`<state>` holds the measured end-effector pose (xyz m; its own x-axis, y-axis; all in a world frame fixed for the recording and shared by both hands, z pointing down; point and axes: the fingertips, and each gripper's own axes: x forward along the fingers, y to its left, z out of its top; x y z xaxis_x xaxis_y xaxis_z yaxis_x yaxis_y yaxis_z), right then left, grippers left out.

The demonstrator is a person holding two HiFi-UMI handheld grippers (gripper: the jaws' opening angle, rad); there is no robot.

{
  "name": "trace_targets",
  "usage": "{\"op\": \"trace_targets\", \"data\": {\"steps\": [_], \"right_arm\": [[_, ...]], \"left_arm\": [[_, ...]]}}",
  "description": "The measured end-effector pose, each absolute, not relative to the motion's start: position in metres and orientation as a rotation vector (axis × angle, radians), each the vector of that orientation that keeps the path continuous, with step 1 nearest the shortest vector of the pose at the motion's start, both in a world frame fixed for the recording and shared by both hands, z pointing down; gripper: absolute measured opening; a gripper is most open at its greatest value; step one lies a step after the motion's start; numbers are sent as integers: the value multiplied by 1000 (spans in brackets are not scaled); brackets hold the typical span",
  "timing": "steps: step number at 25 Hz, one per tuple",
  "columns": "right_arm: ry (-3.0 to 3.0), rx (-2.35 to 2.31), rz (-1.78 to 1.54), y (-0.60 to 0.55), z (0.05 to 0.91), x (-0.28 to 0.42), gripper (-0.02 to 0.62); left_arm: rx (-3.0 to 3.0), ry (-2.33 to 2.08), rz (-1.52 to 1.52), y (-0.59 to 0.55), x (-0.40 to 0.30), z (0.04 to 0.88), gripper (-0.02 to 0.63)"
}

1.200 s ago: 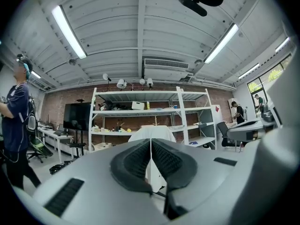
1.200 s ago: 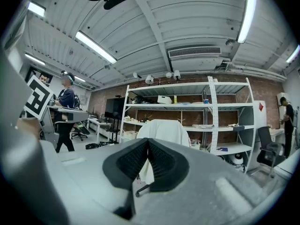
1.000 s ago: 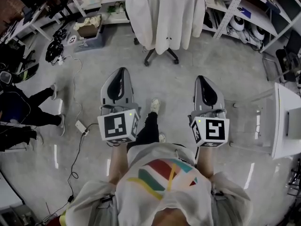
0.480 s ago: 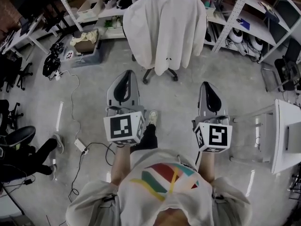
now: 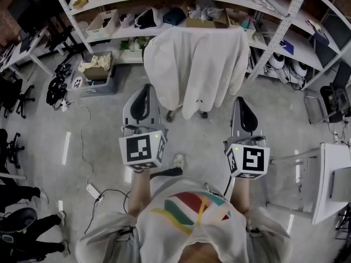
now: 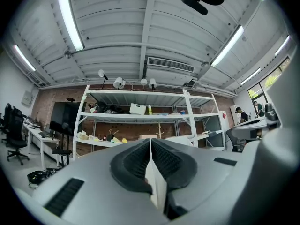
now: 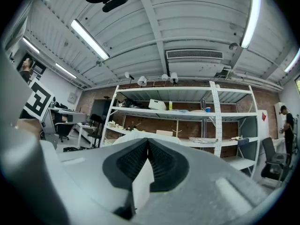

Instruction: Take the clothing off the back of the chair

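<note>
Both hand-held grippers (image 5: pixel 143 89) (image 5: pixel 240 102) level, nearer clothing (image 5: pixel 194 64)

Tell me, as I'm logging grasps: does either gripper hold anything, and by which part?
Nothing is held. The left gripper and right gripper are both shut on nothing; the white garment hangs ahead, not between their jaws.

chair (image 5: pixel 204 114) mostly hidden under white garment (image 5: pixel 194 64), only base showing; shelf items (image 5: pixel 203 12) indistinct

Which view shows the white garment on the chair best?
The head view: the white garment hangs whole over the chair, ahead of the left gripper and right gripper. Each gripper view shows only a pale sliver of it above shut fingers.
</note>
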<state>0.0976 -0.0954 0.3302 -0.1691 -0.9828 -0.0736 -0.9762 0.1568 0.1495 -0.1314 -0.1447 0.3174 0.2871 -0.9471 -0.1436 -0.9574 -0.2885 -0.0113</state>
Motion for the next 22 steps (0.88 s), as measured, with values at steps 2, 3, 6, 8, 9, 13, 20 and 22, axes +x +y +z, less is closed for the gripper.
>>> {"op": "trace_targets", "data": {"steps": [2, 3, 6, 8, 9, 13, 20, 22], "right_arm": [[-2352, 2013, -267, -122, 323, 97, 5], [-2349, 2020, -272, -136, 320, 95, 5], [-2334, 2035, -275, -173, 318, 92, 5], [-2322, 2041, -273, -192, 320, 92, 5], [-2319, 2044, -270, -200, 321, 92, 5], [-2308, 2050, -249, -229, 324, 97, 5], [-2288, 2054, -243, -258, 322, 118, 5], [-2297, 2044, -237, -267, 321, 124, 5]], "left_arm": [[-2441, 1798, 177, -173, -132, 311, 17], [-2439, 1787, 179, -188, -132, 308, 17], [-2448, 1758, 178, -228, -133, 304, 17], [-2464, 1743, 185, -250, -131, 306, 17], [-2472, 1739, 194, -260, -130, 308, 17], [-2501, 1741, 184, -293, -126, 320, 17], [-2506, 1785, 169, -318, -117, 323, 17], [-2500, 1802, 158, -325, -112, 321, 17]]}}
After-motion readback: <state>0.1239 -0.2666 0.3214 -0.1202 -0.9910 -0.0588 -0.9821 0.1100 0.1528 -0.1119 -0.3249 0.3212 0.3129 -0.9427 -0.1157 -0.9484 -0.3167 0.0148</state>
